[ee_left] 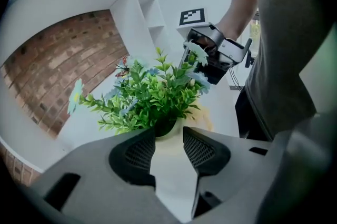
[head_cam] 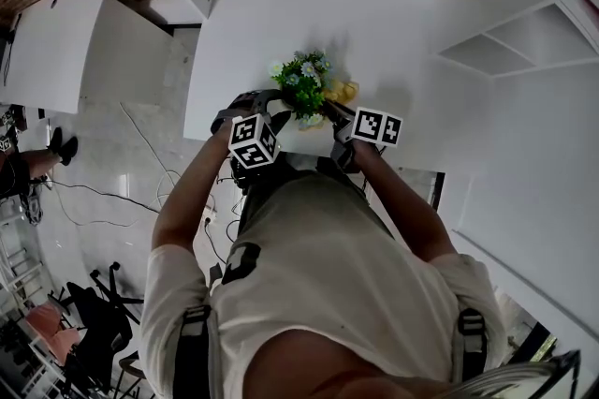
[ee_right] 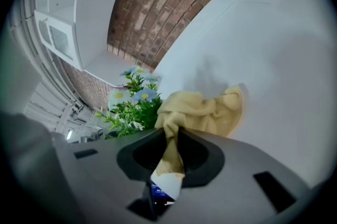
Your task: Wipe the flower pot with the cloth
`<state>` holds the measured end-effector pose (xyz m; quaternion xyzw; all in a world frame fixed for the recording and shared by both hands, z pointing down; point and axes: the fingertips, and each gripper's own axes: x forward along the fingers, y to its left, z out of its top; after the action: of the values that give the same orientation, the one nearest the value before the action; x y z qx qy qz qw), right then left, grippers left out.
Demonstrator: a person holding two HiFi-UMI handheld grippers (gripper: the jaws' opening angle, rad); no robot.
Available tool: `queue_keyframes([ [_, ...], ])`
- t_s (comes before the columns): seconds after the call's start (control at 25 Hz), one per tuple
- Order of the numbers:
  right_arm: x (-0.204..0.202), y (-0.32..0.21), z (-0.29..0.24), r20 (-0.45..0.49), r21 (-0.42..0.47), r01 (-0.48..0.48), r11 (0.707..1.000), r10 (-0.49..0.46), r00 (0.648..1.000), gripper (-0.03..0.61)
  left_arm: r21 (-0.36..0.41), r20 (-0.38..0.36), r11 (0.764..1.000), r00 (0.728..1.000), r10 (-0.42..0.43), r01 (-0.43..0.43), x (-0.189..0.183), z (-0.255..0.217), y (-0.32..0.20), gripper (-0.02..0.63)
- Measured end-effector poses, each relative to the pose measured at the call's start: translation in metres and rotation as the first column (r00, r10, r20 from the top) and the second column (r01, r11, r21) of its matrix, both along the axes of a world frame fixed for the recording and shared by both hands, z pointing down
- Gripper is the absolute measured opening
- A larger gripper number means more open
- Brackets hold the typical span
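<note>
Clamps the left gripper [ee_left: 168, 134] onto the flower pot [ee_left: 168, 150] from the near edge of the white table [head_cam: 281, 4], angled downward. Keeps those jaws partly spread, with 1 dark ribbed pad on each side of the pot's pale wall, meeting it just below the dark mouth. Shows a green artificial plant [ee_left: 150, 97] with pale blue flowers rising out of the pot, straight ahead of the jaws.

Sets the right gripper [ee_right: 174, 136] just to the right of the pot, pointing toward it. Pinches a twisted tail of the yellow cloth [ee_right: 202, 110] between jaws drawn nearly together. Leaves the rest of the cloth bunched just beyond the tips, pushed up against the leaves on the pot's right side. Hides any contact between cloth and pot wall behind the foliage.

From the head view, places both marker cubes on the near side of the pot, 1 to its left and 1 to its right, with the cloth showing as a yellow patch just right of the leaves.
</note>
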<state>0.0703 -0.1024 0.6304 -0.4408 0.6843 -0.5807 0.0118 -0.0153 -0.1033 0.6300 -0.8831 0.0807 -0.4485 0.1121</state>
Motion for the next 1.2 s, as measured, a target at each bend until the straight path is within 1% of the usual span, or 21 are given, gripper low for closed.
queue_keyframes([
  [0.08, -0.006, 0.006, 0.003, 0.011, -0.013, 0.003, 1.000, -0.003, 1.000, 0.072, -0.004, -0.023, 0.999, 0.999, -0.038, 0.038, 0.001, 0.001, -0.002, 0.173],
  [0.16, -0.012, 0.013, 0.006, 0.020, -0.023, 0.014, 1.000, -0.013, 1.000, 0.072, -0.030, -0.063, 0.994, 0.992, -0.109, 0.107, 0.002, 0.001, -0.003, 0.175],
  [0.24, -0.017, 0.022, 0.009, 0.029, -0.037, 0.026, 0.999, -0.025, 0.999, 0.072, -0.043, -0.083, 0.984, 0.981, -0.177, 0.174, 0.004, 0.000, -0.002, 0.181],
  [0.32, -0.025, 0.031, 0.011, 0.042, -0.056, 0.041, 0.998, -0.039, 0.998, 0.072, -0.032, -0.081, 0.972, 0.968, -0.237, 0.235, 0.006, 0.000, -0.001, 0.184],
  [0.4, -0.032, 0.037, 0.012, 0.059, -0.071, 0.055, 0.996, -0.050, 0.997, 0.072, -0.035, -0.095, 0.954, 0.949, -0.300, 0.298, 0.009, -0.001, 0.001, 0.184],
  [0.44, -0.034, 0.039, 0.013, 0.067, -0.076, 0.058, 0.995, -0.053, 0.996, 0.072, -0.048, -0.109, 0.944, 0.938, -0.328, 0.325, 0.011, -0.001, 0.001, 0.186],
  [0.52, -0.033, 0.038, 0.013, 0.071, -0.078, 0.057, 0.995, -0.051, 0.996, 0.072, -0.083, -0.133, 0.933, 0.924, -0.360, 0.351, 0.013, -0.002, 0.004, 0.215],
  [0.6, -0.029, 0.036, 0.013, 0.064, -0.074, 0.049, 0.996, -0.045, 0.997, 0.072, -0.110, -0.145, 0.938, 0.929, -0.341, 0.328, 0.015, -0.003, 0.008, 0.219],
  [0.68, -0.024, 0.031, 0.012, 0.063, -0.069, 0.037, 0.997, -0.033, 0.998, 0.072, -0.105, -0.151, 0.954, 0.944, -0.293, 0.280, 0.012, -0.006, 0.010, 0.233],
  [0.76, -0.017, 0.025, 0.009, 0.061, -0.059, 0.018, 0.998, -0.015, 0.998, 0.072, -0.069, -0.134, 0.971, 0.963, -0.234, 0.227, 0.006, -0.010, 0.005, 0.233],
  [0.88, -0.006, 0.013, 0.005, 0.051, -0.038, -0.009, 0.999, 0.011, 0.999, 0.072, -0.010, -0.070, 0.991, 0.988, -0.135, 0.135, 0.000, -0.008, -0.004, 0.233],
  [0.96, 0.000, 0.006, 0.001, 0.050, -0.022, -0.027, 0.999, 0.028, 0.998, 0.072, 0.032, -0.032, 0.996, 0.996, -0.084, 0.085, 0.000, -0.005, -0.009, 0.224],
  [1.04, 0.002, 0.000, -0.005, 0.053, -0.008, -0.044, 0.999, 0.044, 0.998, 0.072, 0.067, -0.009, 0.996, 0.998, -0.056, 0.056, 0.002, -0.004, -0.011, 0.208],
  [1.2, -0.003, -0.003, -0.009, 0.063, -0.003, -0.053, 0.999, 0.053, 0.997, 0.072, 0.077, -0.017, 0.995, 0.998, -0.065, 0.066, 0.010, 0.001, -0.007, 0.190],
])
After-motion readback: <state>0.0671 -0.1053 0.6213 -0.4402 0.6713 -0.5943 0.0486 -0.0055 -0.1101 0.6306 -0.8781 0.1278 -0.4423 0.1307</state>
